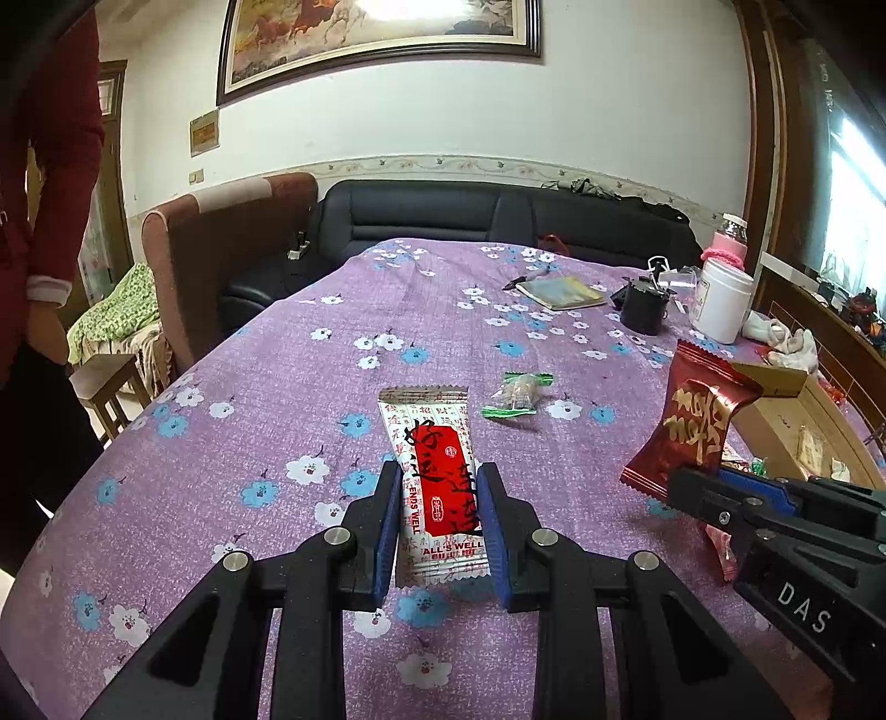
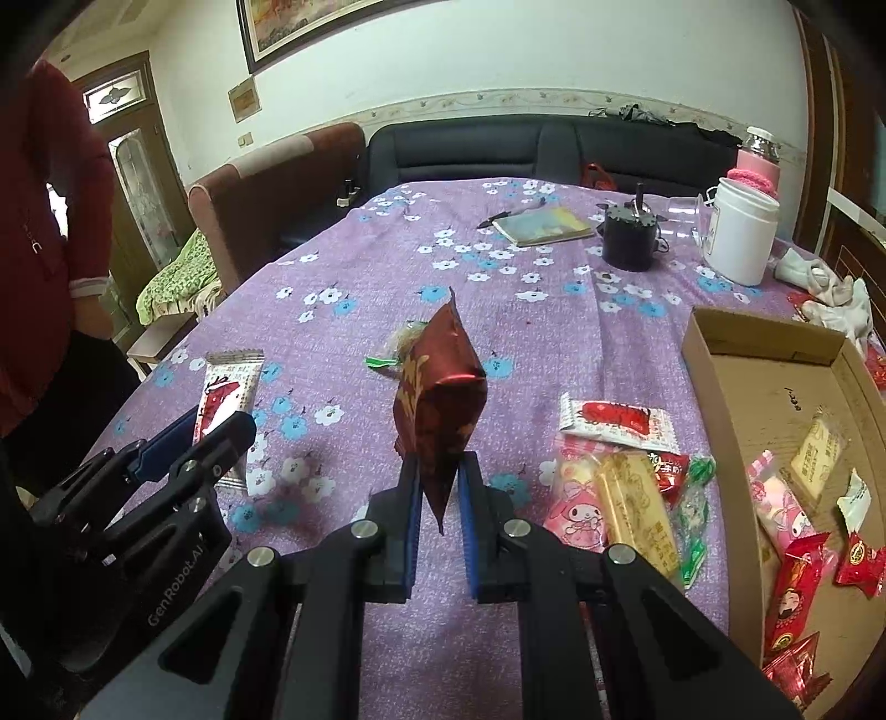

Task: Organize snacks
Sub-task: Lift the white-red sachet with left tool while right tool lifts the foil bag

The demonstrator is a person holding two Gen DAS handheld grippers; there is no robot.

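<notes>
My right gripper point(image 2: 440, 476) pinches only the dark red packet's point(image 2: 440, 401) bottom corner; it could swing loose short of the cardboard box point(image 2: 714, 354) at two o'clock. My left gripper point(image 1: 440, 482) clamps the white-and-red packet point(image 1: 434, 437) by its edges, which may buckle and slip.

White walls point(image 1: 609, 111), floral border strip. Framed painting point(image 1: 382, 33) high up. Black sofa point(image 1: 498, 216) behind tabletop, brown armchair point(image 1: 221, 243) beside it. Bright window point(image 1: 853, 183) at right.

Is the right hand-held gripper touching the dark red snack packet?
Touching. The right wrist view shows the right hand-held gripper clamped on the dark red snack packet, lifted off the tablecloth.
</notes>
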